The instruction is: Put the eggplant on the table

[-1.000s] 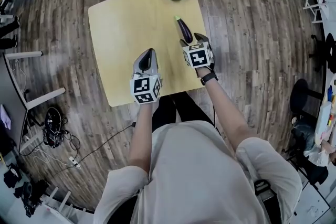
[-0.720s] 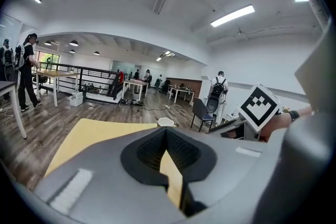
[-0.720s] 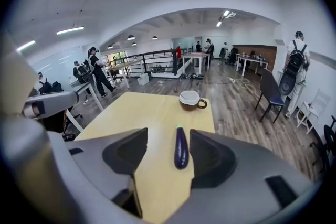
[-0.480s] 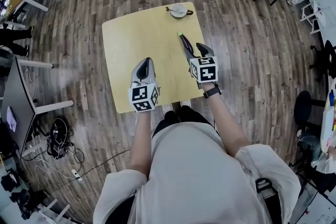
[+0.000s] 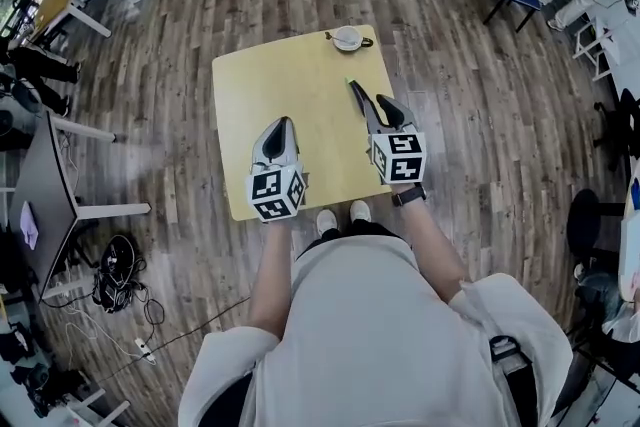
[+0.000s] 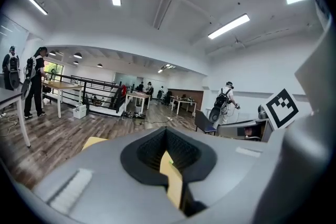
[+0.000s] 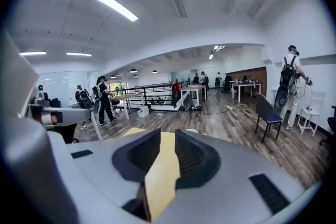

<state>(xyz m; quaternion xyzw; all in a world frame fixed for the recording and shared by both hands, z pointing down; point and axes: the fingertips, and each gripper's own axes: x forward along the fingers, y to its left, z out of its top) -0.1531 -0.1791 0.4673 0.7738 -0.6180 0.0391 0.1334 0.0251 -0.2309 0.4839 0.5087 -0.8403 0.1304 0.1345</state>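
Eggplant (image 5: 358, 101) lies on bench (image 5: 290, 80), just ahead and left of right gripper (image 5: 384, 105) jaws; placing looks done. Right jaws spread, only bare bench in the gap. Left gripper (image 5: 279, 125) jaws slightly apart, empty, idle alongside. Both gripper views miss the eggplant; only head view shows it, cup (image 5: 347, 39) well beyond.

The table (image 5: 280, 85) is pale yellow; the eggplant (image 5: 358, 101) looks dark purple, green-tipped; the floor (image 5: 180, 35) shows brown wood planks.
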